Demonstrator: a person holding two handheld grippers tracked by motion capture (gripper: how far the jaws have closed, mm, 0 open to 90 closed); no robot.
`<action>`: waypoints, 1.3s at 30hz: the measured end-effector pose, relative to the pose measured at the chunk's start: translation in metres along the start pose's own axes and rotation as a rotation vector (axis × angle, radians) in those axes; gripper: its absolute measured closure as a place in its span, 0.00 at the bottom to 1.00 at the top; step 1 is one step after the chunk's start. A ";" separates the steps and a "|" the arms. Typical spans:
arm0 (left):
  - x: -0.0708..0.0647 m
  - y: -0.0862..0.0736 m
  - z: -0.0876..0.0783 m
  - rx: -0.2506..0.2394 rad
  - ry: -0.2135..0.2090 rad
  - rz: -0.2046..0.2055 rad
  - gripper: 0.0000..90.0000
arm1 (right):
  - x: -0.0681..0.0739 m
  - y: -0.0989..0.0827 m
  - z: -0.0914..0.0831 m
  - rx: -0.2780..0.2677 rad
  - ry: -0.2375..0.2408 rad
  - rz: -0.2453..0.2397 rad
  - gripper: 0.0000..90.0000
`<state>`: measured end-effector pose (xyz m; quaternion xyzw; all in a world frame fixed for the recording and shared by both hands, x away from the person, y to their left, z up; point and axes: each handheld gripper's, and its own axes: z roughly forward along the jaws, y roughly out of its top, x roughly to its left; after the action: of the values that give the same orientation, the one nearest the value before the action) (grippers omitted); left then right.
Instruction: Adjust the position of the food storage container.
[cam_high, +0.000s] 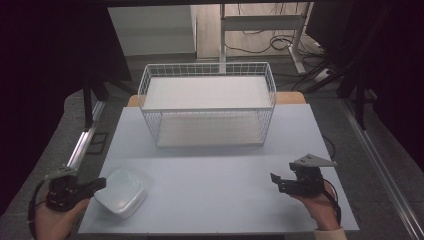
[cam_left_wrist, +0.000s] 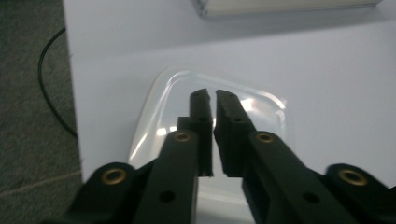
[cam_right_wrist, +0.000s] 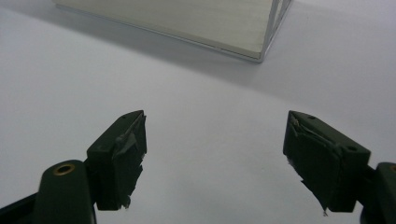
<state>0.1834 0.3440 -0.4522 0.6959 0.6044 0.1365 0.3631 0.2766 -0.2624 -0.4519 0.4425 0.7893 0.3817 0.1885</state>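
A clear, shallow plastic container (cam_high: 121, 192) with rounded corners lies on the white table (cam_high: 215, 165) at the front left. My left gripper (cam_high: 101, 183) points at its left edge. In the left gripper view the two black jaws stand almost together, and the left gripper (cam_left_wrist: 214, 94) hangs over the container (cam_left_wrist: 163, 107) with nothing visible between its tips. My right gripper (cam_high: 276, 181) is held at the front right and is open. In the right gripper view, the right gripper (cam_right_wrist: 215, 140) has bare table between its wide-apart jaws.
A white wire basket (cam_high: 207, 107) with two pale shelves stands at the back middle of the table; its lower edge (cam_right_wrist: 187, 28) lies ahead of the right gripper. Dark floor, cables and metal rails surround the table.
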 end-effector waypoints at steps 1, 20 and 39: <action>0.003 -0.004 -0.001 0.003 0.008 -0.011 0.99 | 0.000 0.000 0.000 0.002 -0.006 -0.005 0.24; 0.027 -0.043 0.008 0.074 0.080 -0.101 1.00 | 0.002 -0.002 0.003 0.018 -0.023 -0.008 0.24; 0.025 -0.040 0.028 0.105 0.034 -0.107 1.00 | -0.002 -0.001 0.001 0.011 -0.040 0.005 0.24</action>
<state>0.1773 0.3578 -0.5043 0.6784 0.6530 0.0967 0.3225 0.2779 -0.2640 -0.4538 0.4531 0.7864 0.3688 0.2006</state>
